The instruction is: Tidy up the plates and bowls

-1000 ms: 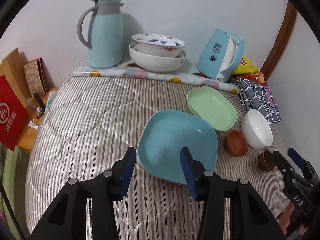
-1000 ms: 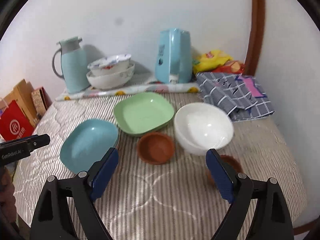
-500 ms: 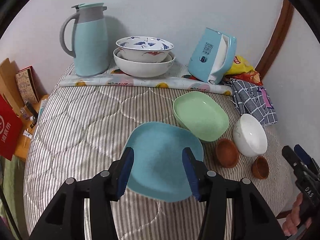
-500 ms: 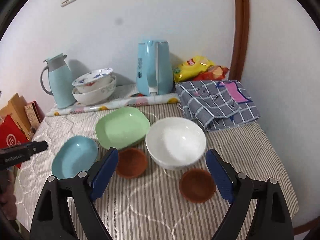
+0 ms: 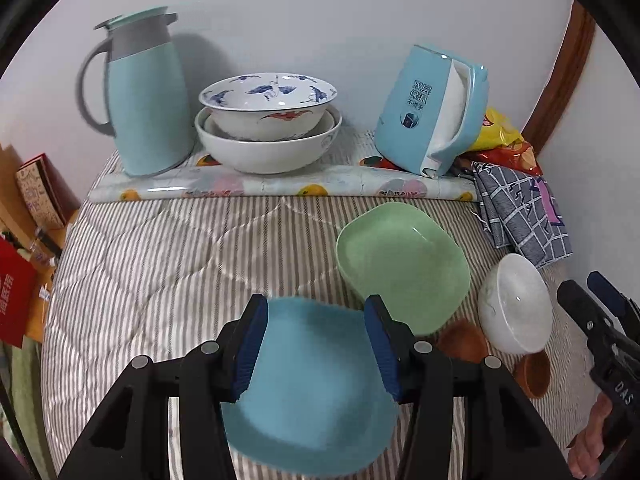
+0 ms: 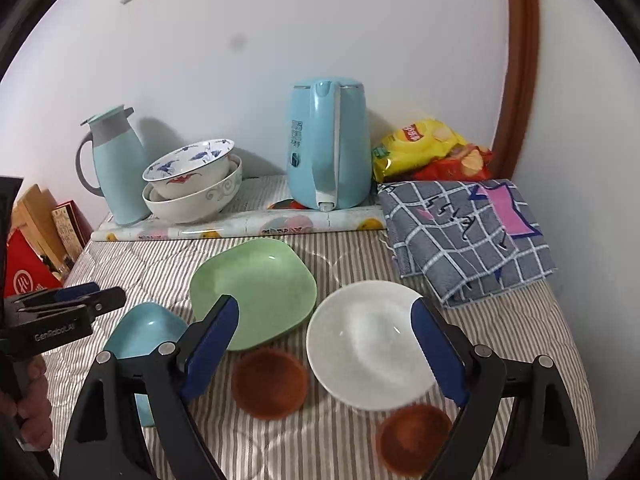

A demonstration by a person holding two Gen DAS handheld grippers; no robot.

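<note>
A blue square plate [image 5: 312, 392] lies flat on the striped table cover, below and between the fingers of my left gripper [image 5: 316, 312], which hovers open over it without touching. Beyond it sit a green square plate [image 5: 404, 264], a white bowl [image 6: 368, 344] and two small brown bowls [image 6: 270, 384] [image 6: 414, 438]. My right gripper [image 6: 325, 312] is wide open above the white bowl and the nearer brown bowl, holding nothing. Two patterned bowls [image 5: 268, 120] are stacked at the back.
A teal thermos jug [image 5: 144, 96] and a blue electric kettle [image 6: 328, 144] stand by the wall on a rolled mat. A checked cloth [image 6: 468, 236] and snack bags [image 6: 424, 148] fill the back right corner. Boxes and a red bag [image 5: 16, 292] stand off the table's left edge.
Both grippers have drawn back toward the table's near edge. The blue plate has slid down the left wrist view to sit between the fingers. The white bowl now lies between the right fingers.
</note>
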